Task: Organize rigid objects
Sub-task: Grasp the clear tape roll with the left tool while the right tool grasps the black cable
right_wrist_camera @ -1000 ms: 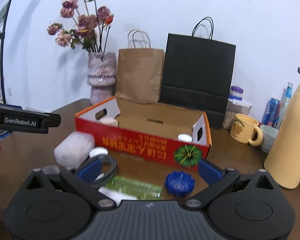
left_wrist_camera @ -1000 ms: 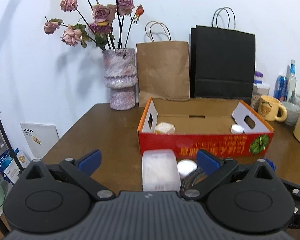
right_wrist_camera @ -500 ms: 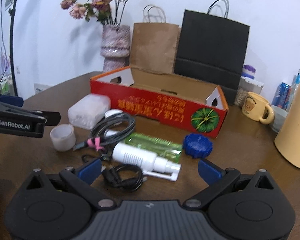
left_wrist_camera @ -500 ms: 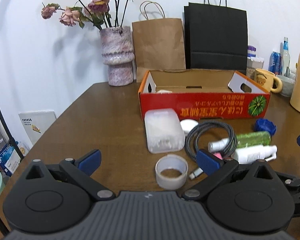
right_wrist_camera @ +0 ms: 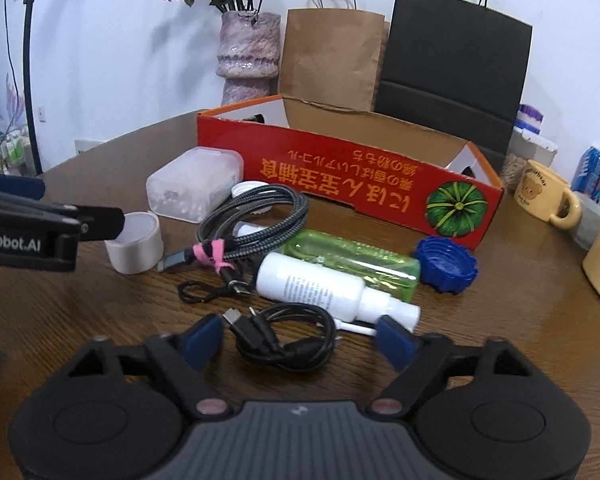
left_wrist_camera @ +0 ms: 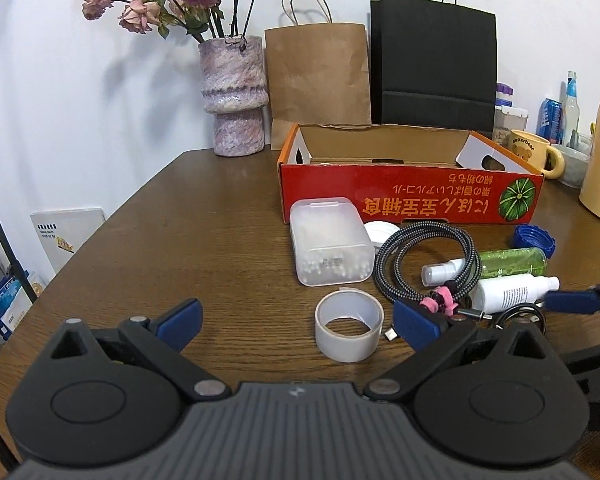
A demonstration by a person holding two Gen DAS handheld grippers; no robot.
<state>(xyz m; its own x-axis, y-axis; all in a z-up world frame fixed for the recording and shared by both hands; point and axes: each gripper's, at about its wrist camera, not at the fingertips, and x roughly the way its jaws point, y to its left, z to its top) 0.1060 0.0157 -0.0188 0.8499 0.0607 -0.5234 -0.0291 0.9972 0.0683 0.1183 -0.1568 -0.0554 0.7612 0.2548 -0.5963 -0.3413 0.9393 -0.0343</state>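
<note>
Tabletop (left_wrist_camera: 172, 240) of dark wood filled both views, its left half bare from the rounded left edge inward, with all the clutter on the right half. Toward the back edge stood the red cardboard box (left_wrist_camera: 410, 196), open-topped; the left wrist view looked into it square on, while the right wrist view caught it from an angle and showed only its far wall. A frosted plastic case (left_wrist_camera: 330, 246) sat just in front of the box's left corner, with the coiled braided cable (left_wrist_camera: 428, 260) beside it. The green bottle (right_wrist_camera: 352, 258) and white spray bottle (right_wrist_camera: 320, 286) lay side by side, touching, with the blue cap (right_wrist_camera: 446, 258) just past them near the box's right corner.

Only the right wrist view showed the small black cable (right_wrist_camera: 284, 338) whole, lying between the spread jaws of the right gripper (right_wrist_camera: 300, 338), which had just been closing but did not press on it. The tape roll (left_wrist_camera: 348, 332) stood upright between the wide-spread jaws of the left gripper (left_wrist_camera: 296, 320), nearer the right finger and untouched. Open wood lay left of the roll.
</note>
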